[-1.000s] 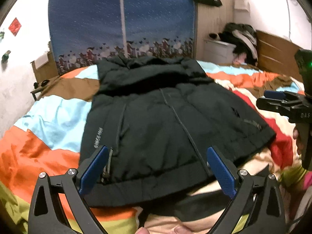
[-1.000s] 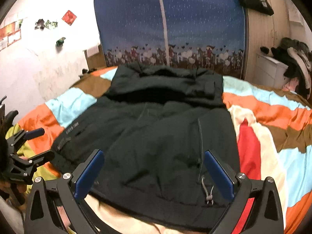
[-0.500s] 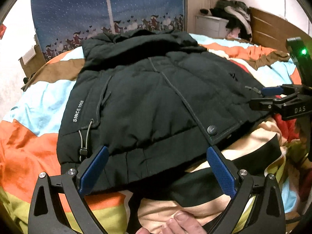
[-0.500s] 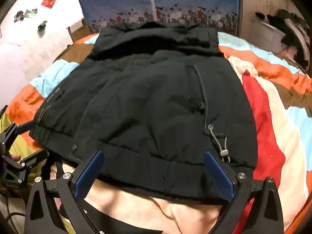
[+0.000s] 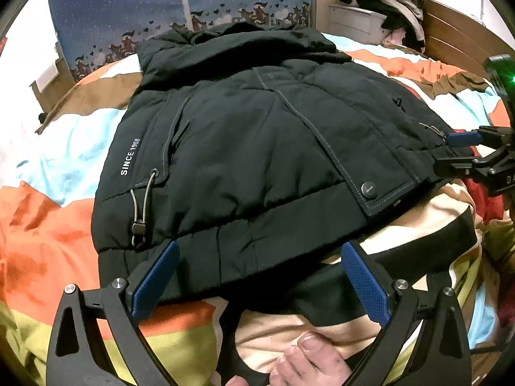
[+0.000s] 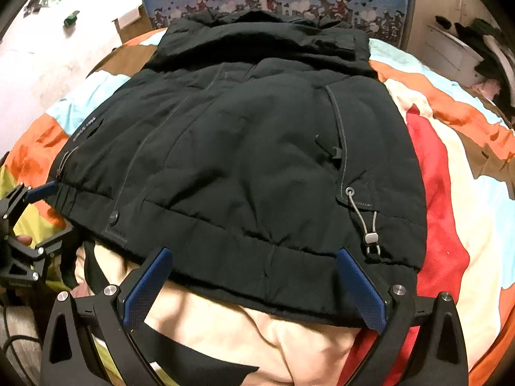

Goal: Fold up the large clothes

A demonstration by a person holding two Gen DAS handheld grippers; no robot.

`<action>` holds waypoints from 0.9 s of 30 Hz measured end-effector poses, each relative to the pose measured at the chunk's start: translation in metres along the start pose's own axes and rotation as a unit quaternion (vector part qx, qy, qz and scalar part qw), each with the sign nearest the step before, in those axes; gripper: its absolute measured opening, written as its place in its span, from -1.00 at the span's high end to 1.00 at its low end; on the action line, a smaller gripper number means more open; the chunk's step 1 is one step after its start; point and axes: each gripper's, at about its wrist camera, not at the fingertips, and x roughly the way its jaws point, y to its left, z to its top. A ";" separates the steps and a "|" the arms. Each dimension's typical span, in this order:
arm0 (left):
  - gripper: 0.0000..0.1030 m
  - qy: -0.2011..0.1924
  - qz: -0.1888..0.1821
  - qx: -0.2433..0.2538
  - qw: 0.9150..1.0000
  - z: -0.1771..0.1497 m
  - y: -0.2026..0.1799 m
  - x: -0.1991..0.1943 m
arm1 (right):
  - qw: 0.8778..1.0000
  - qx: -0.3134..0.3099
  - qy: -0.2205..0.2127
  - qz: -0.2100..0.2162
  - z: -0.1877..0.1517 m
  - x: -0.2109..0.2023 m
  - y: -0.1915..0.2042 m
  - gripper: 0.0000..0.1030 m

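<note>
the black padded jacket (image 5: pixel 244 148) lies flat, front up, on the striped bed cover (image 5: pixel 54 148), hem nearest, so the left tool (image 5: pixel 257 276) and right tool (image 6: pixel 254 280), both spread wide and empty, sit at that hem, likely ready to lift it for a fold.

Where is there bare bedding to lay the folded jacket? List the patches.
Free: striped bedspread left of the black padded jacket, and its red and cream stripes right of it. Crowded: the near edge, where both open grippers sit.
</note>
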 end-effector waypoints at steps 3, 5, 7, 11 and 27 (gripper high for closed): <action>-0.92 0.006 -0.005 0.005 1.000 -0.002 0.000 -0.001 | 1.000 -0.023 0.014 0.003 -0.001 0.000 -0.001 -1.00; -0.92 0.009 -0.006 0.010 1.000 -0.003 0.000 -0.001 | 0.999 -0.042 0.019 0.002 -0.002 -0.001 -0.001 -1.00; -0.92 0.014 -0.008 0.015 1.000 -0.005 0.001 0.001 | 0.998 -0.061 0.025 -0.003 -0.003 -0.001 -0.001 -1.00; -0.92 0.020 -0.009 0.024 0.999 -0.008 0.000 0.004 | 0.995 -0.093 0.042 -0.011 -0.006 0.005 0.001 -1.00; -0.92 0.037 0.045 0.041 0.997 -0.017 0.003 0.024 | 0.987 -0.137 0.070 -0.053 -0.018 0.028 0.004 -1.00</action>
